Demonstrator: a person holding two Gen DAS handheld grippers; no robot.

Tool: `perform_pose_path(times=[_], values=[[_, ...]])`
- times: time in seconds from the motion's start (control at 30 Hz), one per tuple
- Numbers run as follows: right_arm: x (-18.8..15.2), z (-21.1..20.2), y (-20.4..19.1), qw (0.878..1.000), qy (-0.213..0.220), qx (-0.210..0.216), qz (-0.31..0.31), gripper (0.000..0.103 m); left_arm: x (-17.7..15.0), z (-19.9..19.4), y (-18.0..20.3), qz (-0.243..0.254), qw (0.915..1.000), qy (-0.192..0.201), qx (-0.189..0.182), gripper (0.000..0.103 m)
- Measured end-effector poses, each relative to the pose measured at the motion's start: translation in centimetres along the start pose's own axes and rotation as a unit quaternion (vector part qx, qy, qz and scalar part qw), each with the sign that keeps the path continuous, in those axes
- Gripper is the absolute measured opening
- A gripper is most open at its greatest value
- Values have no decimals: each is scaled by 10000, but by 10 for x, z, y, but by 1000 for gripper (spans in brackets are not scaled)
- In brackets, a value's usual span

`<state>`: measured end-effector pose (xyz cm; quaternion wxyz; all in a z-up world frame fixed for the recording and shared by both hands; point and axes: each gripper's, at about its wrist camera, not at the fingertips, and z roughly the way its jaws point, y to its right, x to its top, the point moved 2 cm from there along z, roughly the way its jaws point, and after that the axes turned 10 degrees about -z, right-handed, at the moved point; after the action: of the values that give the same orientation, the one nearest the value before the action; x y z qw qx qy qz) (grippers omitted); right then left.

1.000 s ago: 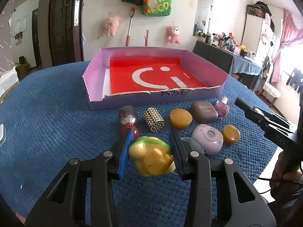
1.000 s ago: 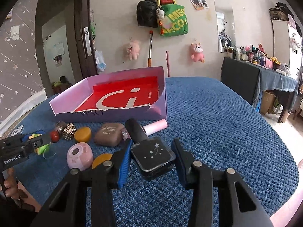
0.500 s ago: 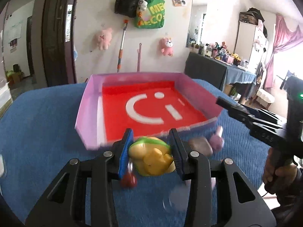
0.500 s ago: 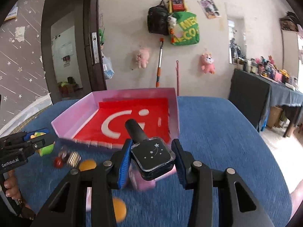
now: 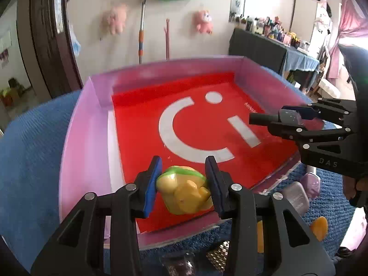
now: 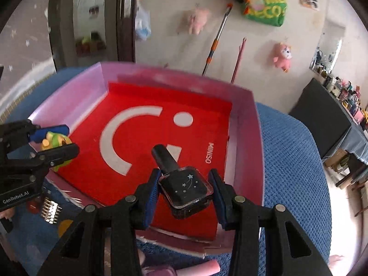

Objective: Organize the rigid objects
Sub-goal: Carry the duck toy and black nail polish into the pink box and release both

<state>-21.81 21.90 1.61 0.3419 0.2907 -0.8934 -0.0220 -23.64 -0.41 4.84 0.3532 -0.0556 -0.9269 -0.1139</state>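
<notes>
The left gripper [image 5: 184,184] is clamped on a yellow and green toy [image 5: 184,192], its blue-padded fingers [image 5: 151,184] pressed to either side, and holds it above the near left corner of the pink tray [image 5: 76,151], over the red liner with the white smiley mark [image 5: 181,135]. The right gripper [image 6: 184,189] is closed around a black nail polish bottle [image 6: 184,187] with small stars on its square body, the black cap pointing forward, above the near right part of the same tray, close to the MINISO lettering [image 6: 209,153]. Each gripper shows in the other's view, at opposite sides of the tray. The tray rests on a blue textured cloth [image 6: 294,161]. On the cloth in front of the tray's near wall lie a studded metallic piece [image 6: 51,209], an amber oval [image 5: 318,226], a grey-brown case [image 5: 295,199] and a pink tube [image 6: 200,268]
</notes>
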Motion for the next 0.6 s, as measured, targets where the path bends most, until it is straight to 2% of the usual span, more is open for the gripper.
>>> perform_pose_path(times=[0.07, 0.37, 0.6], values=[[-1, 6, -1, 9998, -175, 66, -68, 45, -1, 6, -4, -10, 9999, -111, 34, 37], [-4, 22, -11, 9938, -734, -294, -780, 45, -3, 10, -5, 169, 9993, -315, 115, 37], [-1, 27, -12, 9901, -896, -347, -1021, 45, -3, 10, -5, 248, 9986, -454, 147, 39]])
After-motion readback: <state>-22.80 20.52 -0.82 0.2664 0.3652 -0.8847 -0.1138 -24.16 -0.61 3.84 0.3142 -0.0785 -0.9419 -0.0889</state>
